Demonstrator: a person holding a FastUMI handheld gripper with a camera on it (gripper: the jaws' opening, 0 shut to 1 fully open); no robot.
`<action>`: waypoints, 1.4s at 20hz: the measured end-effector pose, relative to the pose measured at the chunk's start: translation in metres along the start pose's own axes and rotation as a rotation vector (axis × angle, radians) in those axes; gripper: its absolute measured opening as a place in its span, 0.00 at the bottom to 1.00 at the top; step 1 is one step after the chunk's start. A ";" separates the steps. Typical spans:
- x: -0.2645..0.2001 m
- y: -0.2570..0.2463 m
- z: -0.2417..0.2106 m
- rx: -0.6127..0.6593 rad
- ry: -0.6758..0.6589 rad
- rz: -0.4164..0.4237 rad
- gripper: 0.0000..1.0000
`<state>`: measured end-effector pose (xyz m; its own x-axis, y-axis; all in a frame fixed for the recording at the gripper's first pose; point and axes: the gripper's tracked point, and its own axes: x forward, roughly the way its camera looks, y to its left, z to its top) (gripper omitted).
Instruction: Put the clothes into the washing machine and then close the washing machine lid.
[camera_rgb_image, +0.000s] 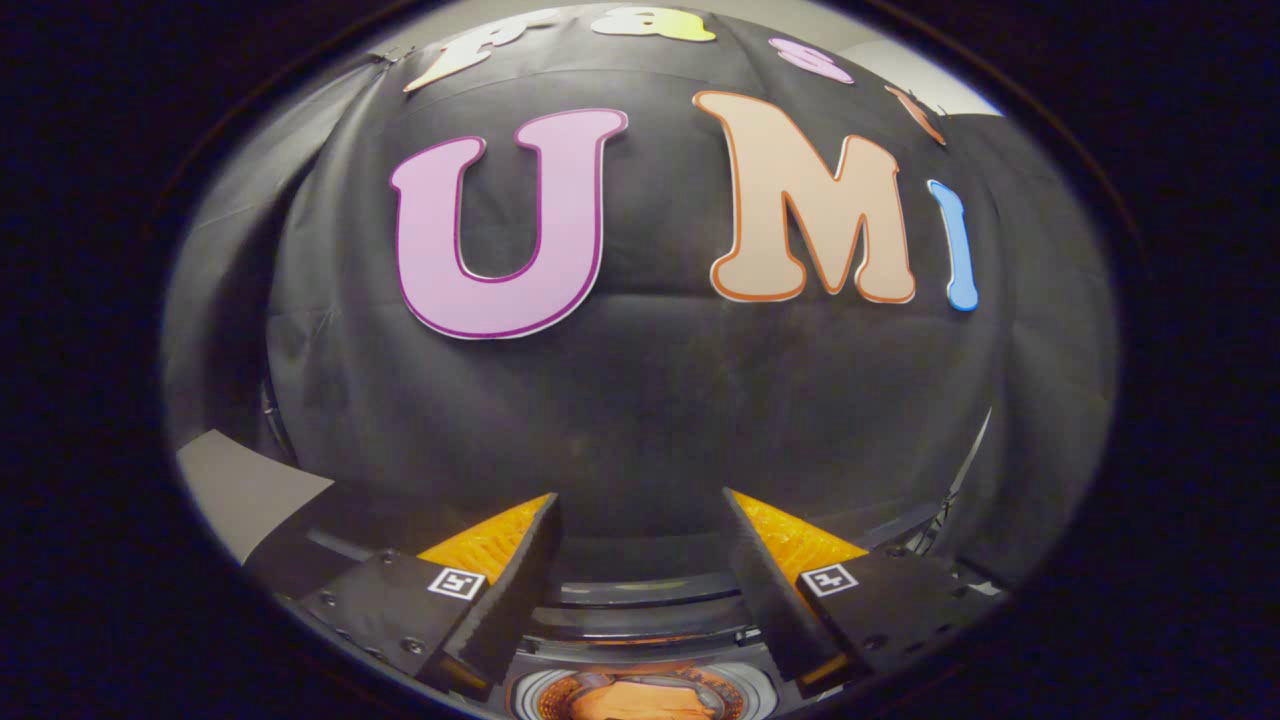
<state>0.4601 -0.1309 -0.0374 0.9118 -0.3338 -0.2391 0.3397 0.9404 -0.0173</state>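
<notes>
My gripper (640, 495) is open, its two fingers spread wide with nothing between them, pointing at the black cloth wall. Below and between the fingers lies the washing machine's (640, 610) top, close under me. Its round drum opening (535, 695) shows a pale ring, and an orange garment (640, 700) lies inside it. A dark curved band just beyond the opening could be the machine's back rim or its raised lid; I cannot tell which.
The black cloth wall (650, 400) hangs right behind the machine, close ahead of the fingers. A pale grey flat surface (240, 490) shows to the left of the left finger. Thin cables or rods (960, 480) run down at the right.
</notes>
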 end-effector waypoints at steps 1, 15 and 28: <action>-0.001 0.000 0.000 0.000 0.000 0.000 0.99; -0.022 -0.002 -0.007 0.001 -0.023 0.015 0.99; -0.053 -0.006 -0.025 -0.001 0.008 0.013 0.99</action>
<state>0.4037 -0.1176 -0.0493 0.9144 -0.3206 -0.2471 0.3273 0.9448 -0.0147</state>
